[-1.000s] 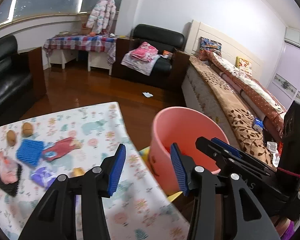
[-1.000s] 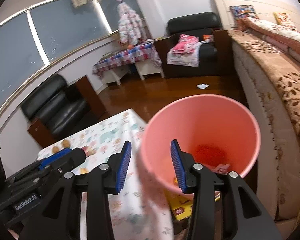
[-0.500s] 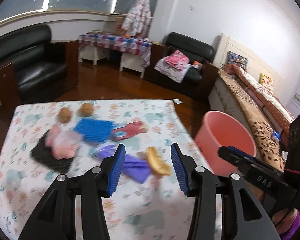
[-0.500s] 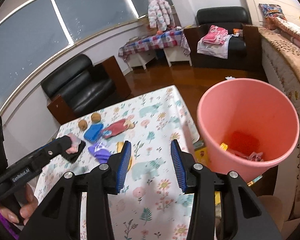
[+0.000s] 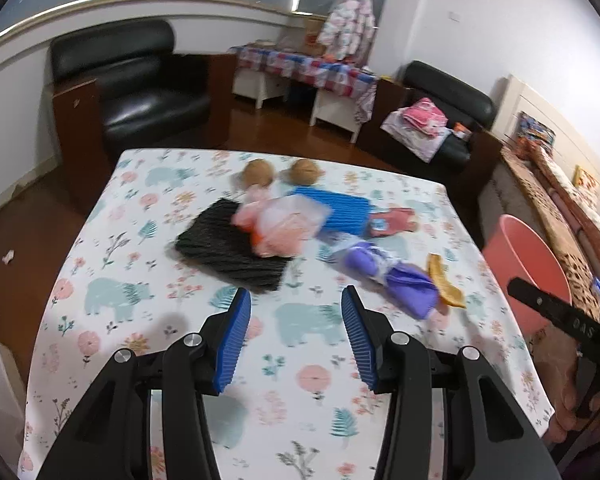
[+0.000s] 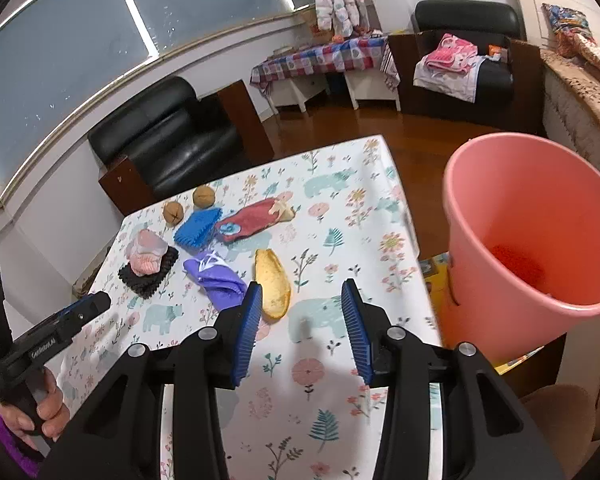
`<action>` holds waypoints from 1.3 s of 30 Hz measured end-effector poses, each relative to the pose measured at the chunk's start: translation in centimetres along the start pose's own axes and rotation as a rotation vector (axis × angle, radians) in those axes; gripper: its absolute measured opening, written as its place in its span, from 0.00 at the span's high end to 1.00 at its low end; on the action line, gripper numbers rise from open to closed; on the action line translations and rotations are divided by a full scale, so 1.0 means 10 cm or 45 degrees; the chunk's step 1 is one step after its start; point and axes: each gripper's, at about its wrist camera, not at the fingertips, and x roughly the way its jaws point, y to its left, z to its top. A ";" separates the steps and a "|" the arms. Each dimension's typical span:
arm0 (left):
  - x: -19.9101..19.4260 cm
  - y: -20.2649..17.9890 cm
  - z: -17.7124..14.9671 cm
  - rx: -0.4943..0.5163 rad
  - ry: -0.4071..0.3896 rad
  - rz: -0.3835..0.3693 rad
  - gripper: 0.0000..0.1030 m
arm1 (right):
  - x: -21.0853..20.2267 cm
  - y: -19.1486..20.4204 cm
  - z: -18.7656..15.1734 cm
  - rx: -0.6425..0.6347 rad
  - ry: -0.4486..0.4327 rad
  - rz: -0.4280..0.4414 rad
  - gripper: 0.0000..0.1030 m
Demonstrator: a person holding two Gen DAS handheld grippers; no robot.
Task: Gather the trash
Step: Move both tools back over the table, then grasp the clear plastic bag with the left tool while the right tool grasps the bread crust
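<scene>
Pink bucket (image 6: 532, 224) stood beside my table (image 5: 140, 240) while left gripper (image 5: 296, 336) and right gripper (image 6: 300, 328) hung half-open, holding nothing.

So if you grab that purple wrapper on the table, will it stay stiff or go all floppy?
Probably floppy: the purple wrapper lies crumpled and folded on the table, like thin film. It looks light, so a push would likely slide it rather than roll it. It may crush flat between the jaws and could slip if pinched only at an edge.
</scene>
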 end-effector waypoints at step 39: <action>0.48 0.00 0.38 -0.041 -0.024 -0.073 0.69 | 0.47 0.08 0.01 -0.032 0.140 0.060 0.59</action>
